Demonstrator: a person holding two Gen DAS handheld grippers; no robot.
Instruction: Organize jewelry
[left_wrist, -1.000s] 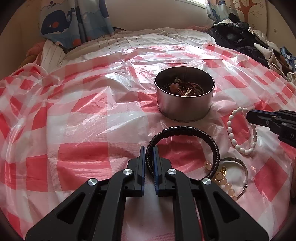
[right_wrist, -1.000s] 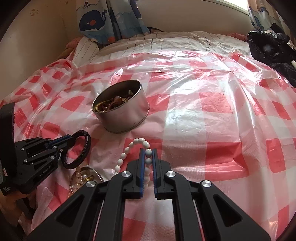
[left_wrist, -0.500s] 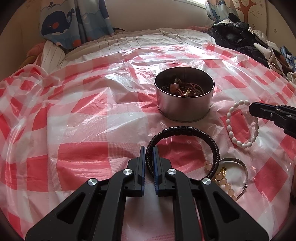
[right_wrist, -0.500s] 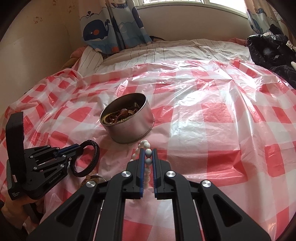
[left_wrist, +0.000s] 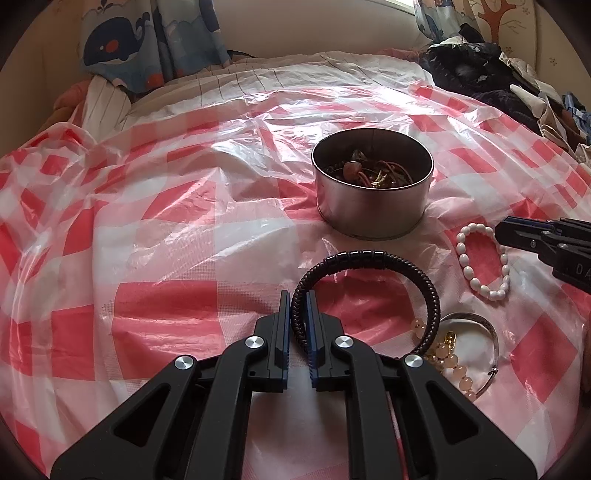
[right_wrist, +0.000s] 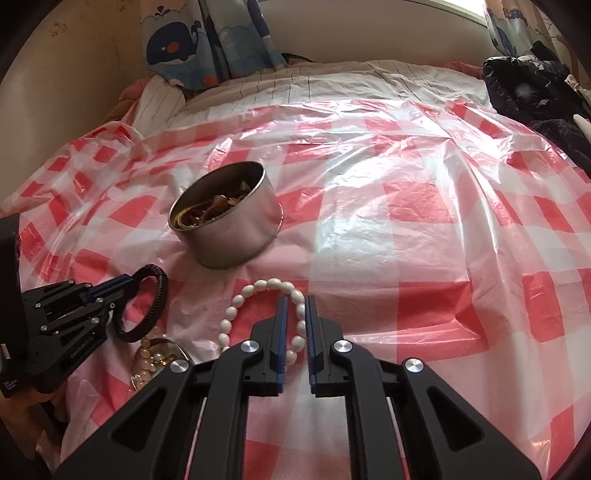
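Observation:
My left gripper (left_wrist: 297, 314) is shut on a dark braided bracelet (left_wrist: 369, 258), also in the right wrist view (right_wrist: 155, 306). My right gripper (right_wrist: 294, 317) is shut on a white bead bracelet (right_wrist: 258, 291), which hangs from its tip in the left wrist view (left_wrist: 480, 258). A round metal tin (left_wrist: 373, 206) holding several jewelry pieces stands just beyond both bracelets; it also shows in the right wrist view (right_wrist: 236, 236). A pale bead string (left_wrist: 447, 354) and a silver bangle (left_wrist: 480, 325) lie on the cloth at the near right.
A red-and-white checked plastic sheet (left_wrist: 166, 229) covers the bed. Dark clothes (left_wrist: 480, 74) are piled at the far right. A whale-print curtain (left_wrist: 122, 44) hangs at the far left.
The white bead bracelet has risen off the sheet in my right gripper and moved a little toward the tin. My left gripper with the dark bracelet has hardly moved.

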